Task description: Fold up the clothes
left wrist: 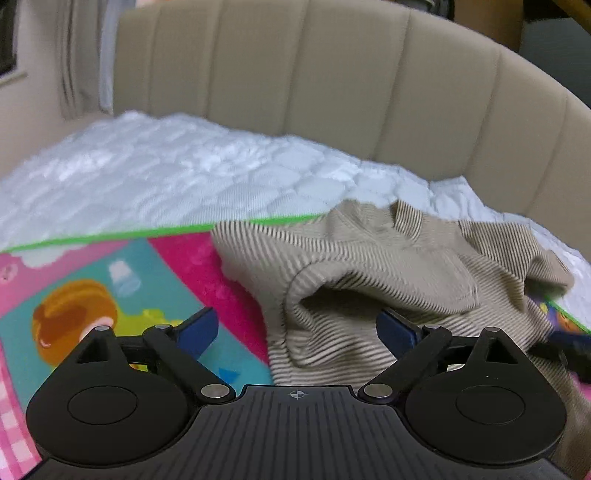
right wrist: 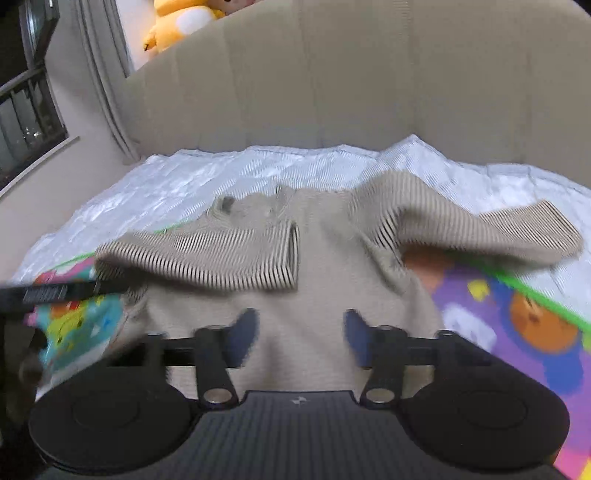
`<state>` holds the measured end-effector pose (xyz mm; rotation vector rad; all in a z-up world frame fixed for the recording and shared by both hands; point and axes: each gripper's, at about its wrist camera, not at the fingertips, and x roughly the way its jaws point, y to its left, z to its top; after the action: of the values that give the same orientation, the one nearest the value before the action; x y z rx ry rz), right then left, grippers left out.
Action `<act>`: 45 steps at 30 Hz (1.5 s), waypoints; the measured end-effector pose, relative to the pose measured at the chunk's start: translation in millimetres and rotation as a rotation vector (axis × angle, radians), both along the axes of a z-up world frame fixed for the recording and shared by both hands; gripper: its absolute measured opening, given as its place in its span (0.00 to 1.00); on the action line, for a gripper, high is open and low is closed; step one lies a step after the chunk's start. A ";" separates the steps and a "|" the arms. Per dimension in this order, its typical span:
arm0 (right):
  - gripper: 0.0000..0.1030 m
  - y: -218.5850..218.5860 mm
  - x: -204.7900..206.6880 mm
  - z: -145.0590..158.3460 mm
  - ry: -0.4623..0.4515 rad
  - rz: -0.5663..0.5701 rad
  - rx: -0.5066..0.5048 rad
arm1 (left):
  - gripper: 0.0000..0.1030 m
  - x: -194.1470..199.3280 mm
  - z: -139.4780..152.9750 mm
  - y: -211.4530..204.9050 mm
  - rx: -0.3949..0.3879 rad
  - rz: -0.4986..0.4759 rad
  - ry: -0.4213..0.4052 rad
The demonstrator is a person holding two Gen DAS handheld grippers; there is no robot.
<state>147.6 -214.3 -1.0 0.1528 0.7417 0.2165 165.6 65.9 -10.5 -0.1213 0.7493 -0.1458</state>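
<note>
A beige ribbed sweater [right wrist: 325, 258] lies on a colourful play mat [right wrist: 517, 332] on the bed. Its left sleeve [right wrist: 207, 254] is folded across the chest; the right sleeve [right wrist: 480, 229] stretches out to the right. My right gripper [right wrist: 300, 332] is open and empty just above the sweater's lower body. In the left wrist view the sweater [left wrist: 369, 266] is bunched with an open cuff or hem facing me. My left gripper [left wrist: 297, 328] is open at its left edge, with one blue finger [left wrist: 197, 330] over the mat [left wrist: 110, 295] and the other against the fabric.
A white quilted mattress cover [left wrist: 184, 177] lies under the mat. A beige padded headboard [right wrist: 332, 92] rises behind. Curtains [right wrist: 103, 74] and a window stand at the left. A yellow plush toy [right wrist: 177, 22] sits behind the headboard. The other gripper's dark finger [right wrist: 55, 293] shows at the left.
</note>
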 end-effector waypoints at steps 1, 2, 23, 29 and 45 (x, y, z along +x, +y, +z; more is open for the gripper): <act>0.41 3.8 8.9 -0.1 0.003 -0.002 0.002 | 0.93 0.9 -0.8 2.2 -0.010 0.000 0.005; 0.41 7.1 15.4 -0.3 0.004 -0.002 0.003 | 0.93 1.8 -1.5 4.3 -0.020 0.000 0.010; 0.11 53.9 67.4 -8.7 0.032 0.087 -0.024 | 0.95 10.2 -17.4 17.6 -0.080 -0.027 0.085; 0.10 37.8 86.7 36.5 -0.097 0.085 -0.080 | 0.95 9.9 -18.5 16.9 -0.094 -0.035 0.086; 0.04 -1.8 92.9 11.8 0.032 0.078 -0.107 | 0.95 9.7 -16.4 17.6 -0.109 -0.065 0.057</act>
<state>240.5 -216.1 10.8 0.0261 0.7903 0.2481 175.3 83.5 -26.9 -0.2056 0.8029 -0.2459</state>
